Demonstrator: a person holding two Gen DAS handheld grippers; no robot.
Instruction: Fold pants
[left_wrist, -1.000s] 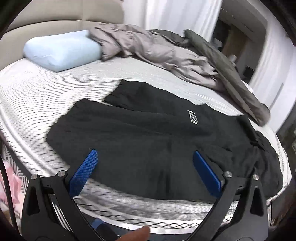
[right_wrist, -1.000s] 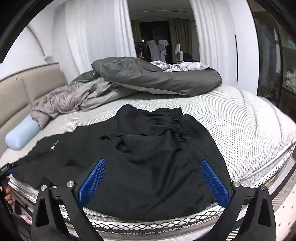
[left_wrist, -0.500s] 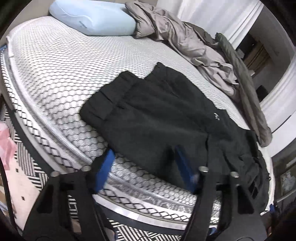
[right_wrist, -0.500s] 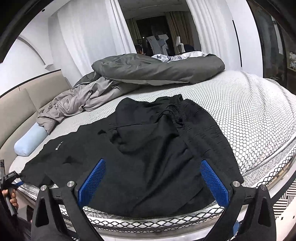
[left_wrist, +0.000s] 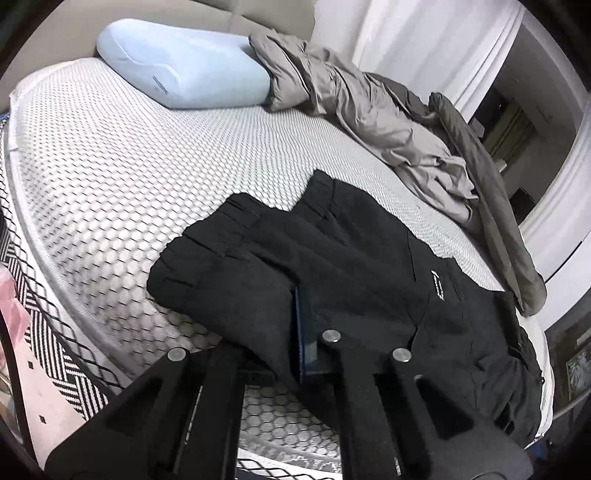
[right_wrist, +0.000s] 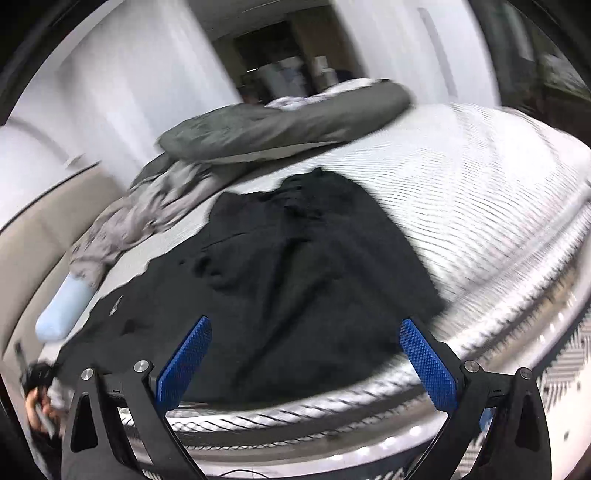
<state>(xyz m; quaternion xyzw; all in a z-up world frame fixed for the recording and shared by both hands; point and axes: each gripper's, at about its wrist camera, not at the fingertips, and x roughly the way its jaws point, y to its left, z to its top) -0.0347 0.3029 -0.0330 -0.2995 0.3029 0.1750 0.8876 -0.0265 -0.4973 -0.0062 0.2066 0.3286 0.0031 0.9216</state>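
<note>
Clamped on cloth, my left gripper (left_wrist: 295, 332) has its blue pads pressed together on the near hem of the black pants (left_wrist: 351, 280), at about 6 o'clock in the left wrist view; a fold of fabric bulges up between the jaws; my right gripper (right_wrist: 306, 358) has its jaws spread wide with nothing between them, blue pads (right_wrist: 428, 358) hovering at the near edge of the bed above the waist end of the pants (right_wrist: 295, 280); that view is smeared by motion. The pants lie flat across the honeycomb-patterned mattress (left_wrist: 110, 177), legs towards 10 o'clock in the left wrist view, a small white logo (left_wrist: 437, 284) at 3 o'clock; a pale blue pillow (left_wrist: 184, 62) sits at 11 o'clock; a rumpled grey duvet (left_wrist: 369, 110) runs from 12 to 3 o'clock behind the pants.
</note>
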